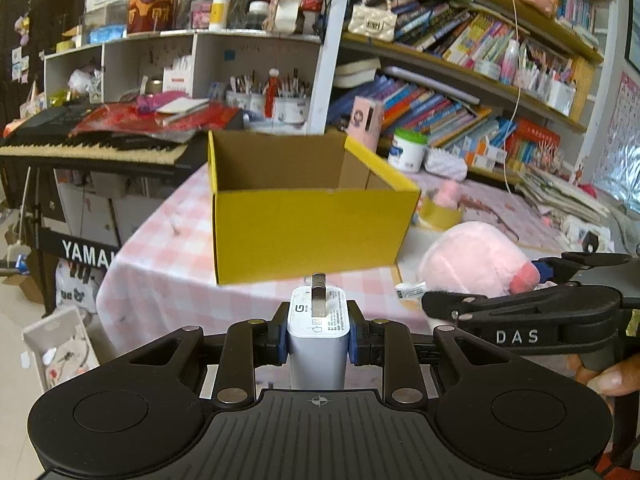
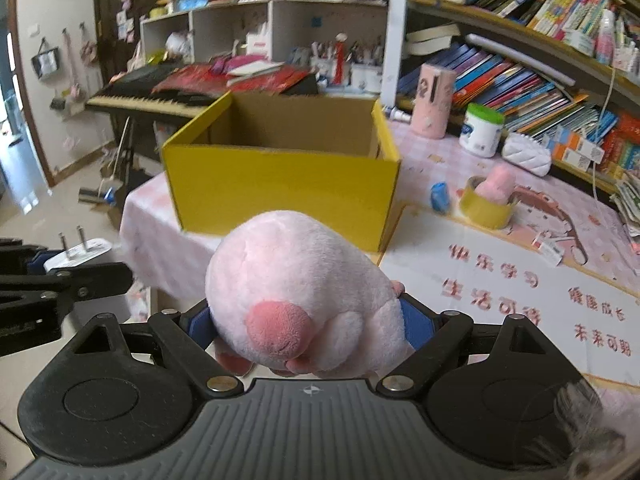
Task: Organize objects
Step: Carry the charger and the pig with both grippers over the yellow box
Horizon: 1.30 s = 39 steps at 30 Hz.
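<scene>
Ahead of both grippers the open yellow box (image 1: 312, 232) stands on the table; left gripper (image 1: 318, 340) clamps the white charger (image 1: 318, 332), prongs boxward, right gripper (image 2: 308, 320) grips the pink plush (image 2: 296, 280).

A black keyboard (image 1: 92, 148) is standing at the far left, with red papers (image 1: 152, 118) lying on top of it. Behind it, white cubby shelves (image 1: 192, 60) are holding cups full of pens (image 1: 280, 96). On the right, many bright books (image 2: 520, 80) are leaning on wooden shelves. A white tub with a green lid (image 2: 482, 130) is sitting on the pink checked cloth (image 1: 160, 248), and a pink carton (image 2: 434, 98) is standing just beside it. A roll of yellow tape (image 2: 486, 206) is lying near the right. A white basket (image 1: 60, 344) is sitting on the floor at the near left.
</scene>
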Each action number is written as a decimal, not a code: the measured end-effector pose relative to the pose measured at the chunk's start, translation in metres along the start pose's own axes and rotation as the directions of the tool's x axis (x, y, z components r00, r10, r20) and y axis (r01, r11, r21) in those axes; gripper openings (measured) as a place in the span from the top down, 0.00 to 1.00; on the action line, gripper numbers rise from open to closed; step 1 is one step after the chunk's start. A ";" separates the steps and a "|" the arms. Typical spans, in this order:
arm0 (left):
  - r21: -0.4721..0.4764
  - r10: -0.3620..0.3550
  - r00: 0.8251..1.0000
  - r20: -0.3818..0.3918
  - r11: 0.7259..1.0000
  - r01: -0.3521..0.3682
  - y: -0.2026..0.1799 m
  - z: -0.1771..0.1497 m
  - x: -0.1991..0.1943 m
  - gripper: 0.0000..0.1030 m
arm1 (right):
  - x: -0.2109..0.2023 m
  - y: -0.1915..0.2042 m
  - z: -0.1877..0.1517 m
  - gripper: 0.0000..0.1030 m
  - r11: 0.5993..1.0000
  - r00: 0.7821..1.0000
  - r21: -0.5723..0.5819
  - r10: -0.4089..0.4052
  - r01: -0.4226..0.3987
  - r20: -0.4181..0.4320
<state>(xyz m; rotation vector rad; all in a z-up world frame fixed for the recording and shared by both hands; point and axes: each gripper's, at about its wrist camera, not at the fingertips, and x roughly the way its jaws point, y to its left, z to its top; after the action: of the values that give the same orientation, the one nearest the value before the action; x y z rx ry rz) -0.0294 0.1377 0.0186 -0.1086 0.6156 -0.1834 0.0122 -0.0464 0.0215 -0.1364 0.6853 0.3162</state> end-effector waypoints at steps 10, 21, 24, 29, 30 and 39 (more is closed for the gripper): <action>0.008 -0.008 0.996 0.084 1.000 0.007 -0.005 0.044 0.015 0.76 | 0.003 -0.027 0.050 0.14 0.999 0.993 0.033 -0.032 0.028 0.116; -0.006 0.037 0.994 0.103 0.999 -0.037 -0.005 0.087 0.071 0.76 | 0.040 -0.058 0.114 0.14 1.000 0.982 0.017 0.002 -0.005 0.188; -0.011 0.054 0.993 0.104 0.999 -0.053 -0.006 0.098 0.089 0.76 | 0.055 -0.066 0.130 0.14 1.000 0.981 0.006 0.016 -0.018 0.195; -0.020 0.099 0.993 0.070 0.995 -0.098 -0.006 0.107 0.123 0.76 | 0.080 -0.081 0.151 0.14 0.999 0.980 -0.009 0.038 -0.037 0.198; -0.019 0.110 0.992 0.062 0.994 -0.109 -0.006 0.107 0.129 0.76 | 0.085 -0.084 0.154 0.14 0.999 0.980 -0.011 0.043 -0.041 0.196; 0.015 0.168 0.986 0.020 0.986 -0.168 -0.011 0.117 0.165 0.76 | 0.127 -0.094 0.171 0.14 0.994 0.980 -0.028 0.113 -0.110 0.163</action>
<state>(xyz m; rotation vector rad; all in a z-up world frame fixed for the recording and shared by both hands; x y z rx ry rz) 0.1695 0.0990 0.0228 -0.0415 0.6014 -0.0243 0.2384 -0.0658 0.0734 -0.0883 0.5275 0.4371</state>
